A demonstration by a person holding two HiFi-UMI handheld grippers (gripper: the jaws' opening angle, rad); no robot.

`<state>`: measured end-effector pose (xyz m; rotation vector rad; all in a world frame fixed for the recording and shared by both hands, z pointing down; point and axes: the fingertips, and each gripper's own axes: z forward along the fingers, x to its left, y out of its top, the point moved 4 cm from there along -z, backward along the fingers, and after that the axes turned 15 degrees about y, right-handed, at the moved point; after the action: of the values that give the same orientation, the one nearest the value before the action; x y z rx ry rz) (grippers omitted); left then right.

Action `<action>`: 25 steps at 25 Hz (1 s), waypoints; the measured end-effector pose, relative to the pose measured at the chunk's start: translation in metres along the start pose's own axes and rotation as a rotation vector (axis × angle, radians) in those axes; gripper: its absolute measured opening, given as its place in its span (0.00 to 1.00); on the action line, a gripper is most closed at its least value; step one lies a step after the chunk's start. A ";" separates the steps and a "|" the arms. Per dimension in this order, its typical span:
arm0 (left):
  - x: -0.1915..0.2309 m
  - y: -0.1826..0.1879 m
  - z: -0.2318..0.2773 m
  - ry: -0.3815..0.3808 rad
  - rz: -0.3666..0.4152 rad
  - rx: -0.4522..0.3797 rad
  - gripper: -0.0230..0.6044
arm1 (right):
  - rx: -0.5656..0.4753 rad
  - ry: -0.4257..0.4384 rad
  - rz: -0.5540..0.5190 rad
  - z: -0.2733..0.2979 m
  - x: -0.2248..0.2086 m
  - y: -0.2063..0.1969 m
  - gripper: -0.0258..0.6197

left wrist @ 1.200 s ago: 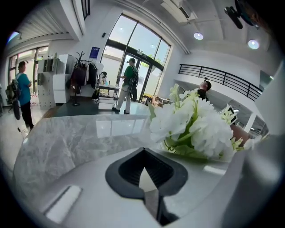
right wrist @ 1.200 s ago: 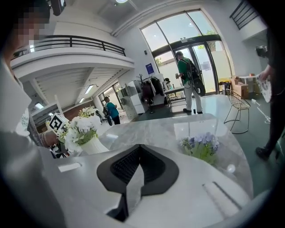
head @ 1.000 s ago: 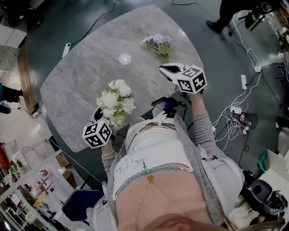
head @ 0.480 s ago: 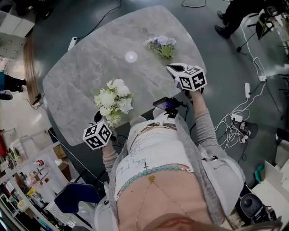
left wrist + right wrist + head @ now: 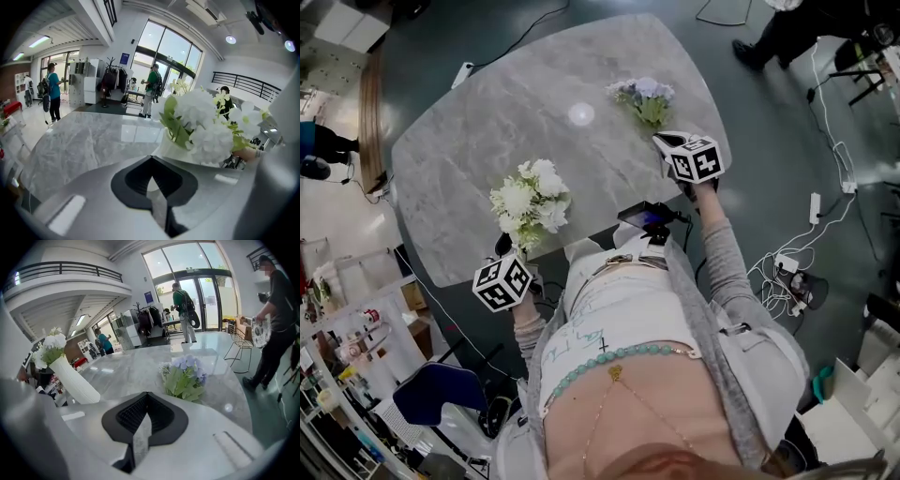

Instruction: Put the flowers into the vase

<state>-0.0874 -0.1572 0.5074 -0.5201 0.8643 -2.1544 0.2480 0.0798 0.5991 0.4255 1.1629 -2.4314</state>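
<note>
white blooms [image 5: 530,199] already stand in the tall white vase [image 5: 72,380] at the near left of the grey marble desk [image 5: 469,150], just beyond the left tool [image 5: 502,247], whose jaws are pressed together on nothing. farther right, the right tool [image 5: 664,142] is likewise closed and empty, pointing at the blue-and-green bunch [image 5: 645,97] lying at the desk's far right. i judge the task about half done: that bunch is not yet picked up or in the vase.

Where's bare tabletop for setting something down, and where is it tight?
Free: the wide left and far stretch of the table, and the middle between the vase and the blue bunch. Crowded: the near edge by the vase and the right corner around the bunch.
</note>
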 end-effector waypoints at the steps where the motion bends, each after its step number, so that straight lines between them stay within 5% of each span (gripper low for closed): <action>1: -0.001 -0.002 -0.001 0.006 -0.005 0.000 0.04 | 0.005 -0.003 -0.001 0.002 -0.004 -0.001 0.08; 25: -0.010 -0.015 -0.017 0.112 -0.086 0.017 0.04 | 0.008 -0.105 0.055 0.023 -0.077 0.008 0.11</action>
<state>-0.0985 -0.1352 0.5062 -0.4382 0.8984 -2.2850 0.3170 0.0747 0.6416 0.3239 1.0837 -2.3821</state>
